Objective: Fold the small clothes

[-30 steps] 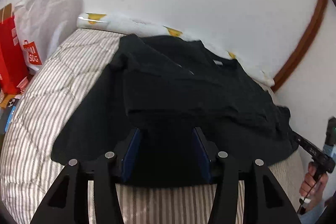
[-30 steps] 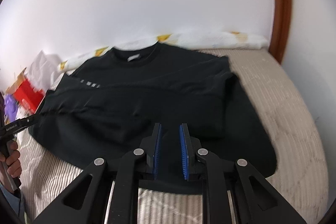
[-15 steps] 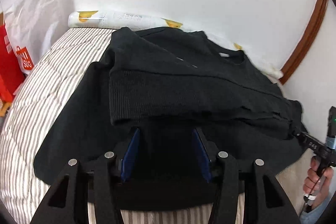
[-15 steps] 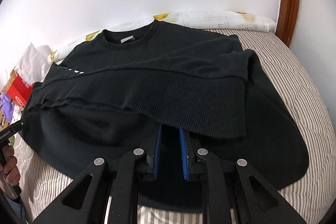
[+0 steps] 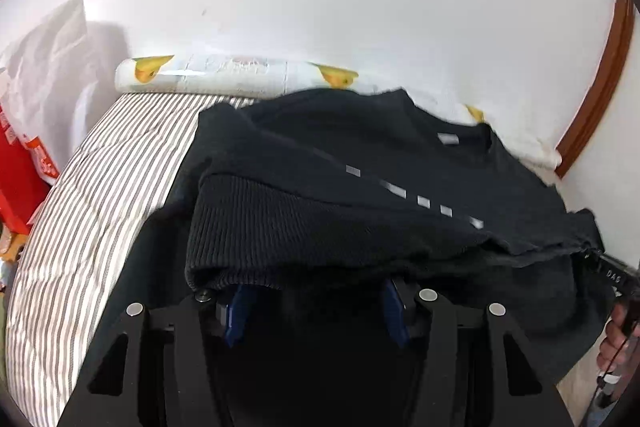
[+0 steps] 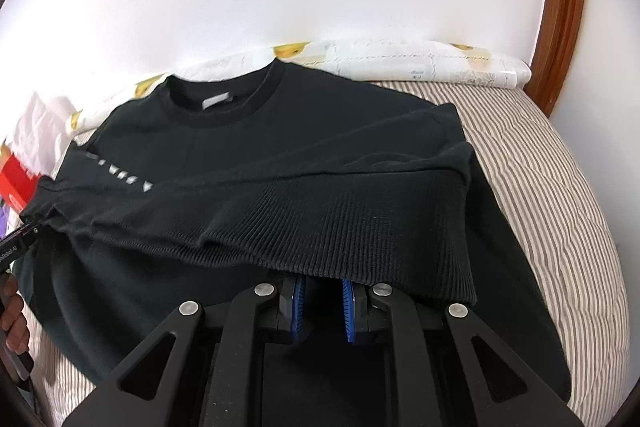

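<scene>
My right gripper point(image 6: 322, 301) jaws closing on the ribbed hem of a black sweater point(image 6: 280, 163), my left gripper point(image 5: 316, 301) jaws half spread, hem draped over them, sweater on striped bed point(image 6: 560, 187).

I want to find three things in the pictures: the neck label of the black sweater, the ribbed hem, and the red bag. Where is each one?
neck label point(image 6: 216, 100): right wrist view, middle of the pale tag inside the collar.
ribbed hem point(image 6: 360, 227): right wrist view, ribbed band lifted above the gripper.
red bag point(image 5: 24, 175): left wrist view, its red side at the left edge.
</scene>
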`<state>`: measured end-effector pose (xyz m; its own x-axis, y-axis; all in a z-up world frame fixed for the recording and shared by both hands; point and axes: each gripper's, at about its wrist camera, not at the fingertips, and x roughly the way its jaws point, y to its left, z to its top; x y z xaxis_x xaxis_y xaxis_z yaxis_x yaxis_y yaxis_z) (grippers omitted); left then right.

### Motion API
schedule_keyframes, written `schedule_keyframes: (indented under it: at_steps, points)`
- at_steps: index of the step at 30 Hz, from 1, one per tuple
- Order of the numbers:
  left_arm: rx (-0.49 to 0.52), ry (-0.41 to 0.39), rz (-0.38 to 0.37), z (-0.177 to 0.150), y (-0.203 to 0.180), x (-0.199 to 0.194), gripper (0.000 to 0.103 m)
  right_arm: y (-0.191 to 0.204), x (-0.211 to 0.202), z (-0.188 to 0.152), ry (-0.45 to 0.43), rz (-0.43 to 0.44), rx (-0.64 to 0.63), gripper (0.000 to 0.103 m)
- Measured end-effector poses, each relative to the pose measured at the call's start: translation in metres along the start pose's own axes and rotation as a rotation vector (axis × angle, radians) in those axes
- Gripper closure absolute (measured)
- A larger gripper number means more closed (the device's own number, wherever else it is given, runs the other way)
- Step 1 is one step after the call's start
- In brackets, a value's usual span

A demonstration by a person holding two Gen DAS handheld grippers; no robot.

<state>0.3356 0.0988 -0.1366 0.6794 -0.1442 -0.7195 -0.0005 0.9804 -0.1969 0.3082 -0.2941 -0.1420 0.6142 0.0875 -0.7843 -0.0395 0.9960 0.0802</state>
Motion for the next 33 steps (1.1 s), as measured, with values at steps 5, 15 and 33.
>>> schedule_keyframes:
  at_steps: [5, 15, 33]
  points:
    - [-0.011, -0.012, 0.005, 0.024, -0.002, 0.019, 0.051, -0.003, 0.015, 0.029, 0.0, 0.009, 0.019, 0.089]
    - [-0.058, 0.007, 0.007, 0.045, 0.019, 0.042, 0.053, -0.03, 0.026, 0.057, -0.038, -0.05, 0.026, 0.075]
    - [0.082, 0.023, 0.13, 0.053, 0.014, 0.069, 0.07, -0.056, 0.065, 0.07, -0.01, -0.084, 0.013, 0.046]
